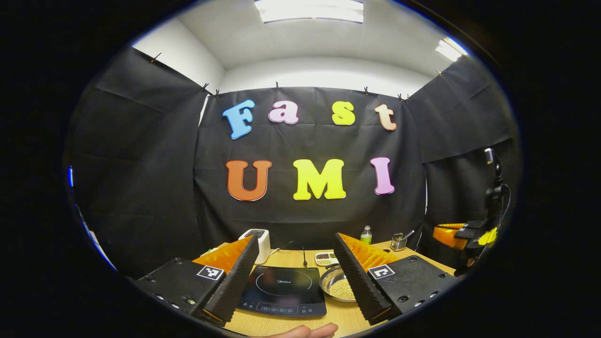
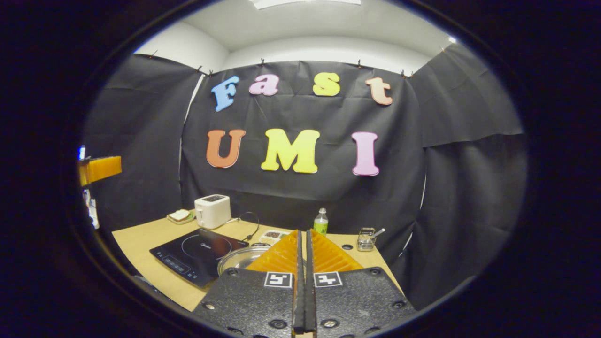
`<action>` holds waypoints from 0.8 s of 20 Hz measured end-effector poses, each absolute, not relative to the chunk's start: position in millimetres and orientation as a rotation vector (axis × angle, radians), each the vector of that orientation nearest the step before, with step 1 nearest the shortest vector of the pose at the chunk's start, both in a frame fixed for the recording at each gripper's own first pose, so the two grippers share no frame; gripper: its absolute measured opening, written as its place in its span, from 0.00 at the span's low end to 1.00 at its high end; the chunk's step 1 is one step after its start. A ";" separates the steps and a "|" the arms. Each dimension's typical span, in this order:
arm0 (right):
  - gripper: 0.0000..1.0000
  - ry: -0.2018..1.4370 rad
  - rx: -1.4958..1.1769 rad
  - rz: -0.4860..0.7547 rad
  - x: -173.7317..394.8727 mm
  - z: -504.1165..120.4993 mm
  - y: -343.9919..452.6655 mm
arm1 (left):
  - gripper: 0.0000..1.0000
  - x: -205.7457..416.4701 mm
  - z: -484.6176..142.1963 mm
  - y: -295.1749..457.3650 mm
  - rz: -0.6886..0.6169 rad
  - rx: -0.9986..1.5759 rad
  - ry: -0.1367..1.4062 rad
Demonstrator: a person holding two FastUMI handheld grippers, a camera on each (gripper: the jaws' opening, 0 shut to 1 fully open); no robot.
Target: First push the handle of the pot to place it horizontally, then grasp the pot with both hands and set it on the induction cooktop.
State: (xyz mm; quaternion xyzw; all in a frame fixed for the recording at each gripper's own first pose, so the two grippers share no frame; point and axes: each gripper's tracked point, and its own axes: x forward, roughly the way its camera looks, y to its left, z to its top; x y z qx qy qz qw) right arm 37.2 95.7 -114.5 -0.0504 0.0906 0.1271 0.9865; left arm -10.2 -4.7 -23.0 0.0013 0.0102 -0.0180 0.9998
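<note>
Pot (image 1: 339,284), shiny metal and shallow, sits on the wooden table (image 1: 345,317) just right of the induction cooktop (image 1: 283,291), pale grain-like bits inside, perhaps beans. Left gripper (image 1: 296,277) hangs with fingers spread wide; right gripper (image 2: 304,263) has its fingers pressed together on nothing. Farther back: a small tray (image 1: 326,257) of dark bits, a white toaster (image 2: 212,211), a green bottle (image 2: 321,222).

toaster (image 2: 212,211) behind cooktop (image 2: 198,256), bottle (image 2: 320,222) beyond
</note>
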 end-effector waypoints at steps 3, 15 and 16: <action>0.04 0.251 -0.098 0.292 39.9 -144.7 114.7 | 0.95 -11.5 -27.1 -6.9 -0.044 0.014 0.028; 0.04 0.535 -0.187 0.482 9.6 -295.8 192.9 | 0.95 -12.9 -37.2 -1.4 -0.042 -0.018 0.037; 0.04 0.547 -0.187 0.487 7.1 -303.5 197.2 | 0.95 -12.7 -38.7 -1.7 -0.042 -0.024 0.039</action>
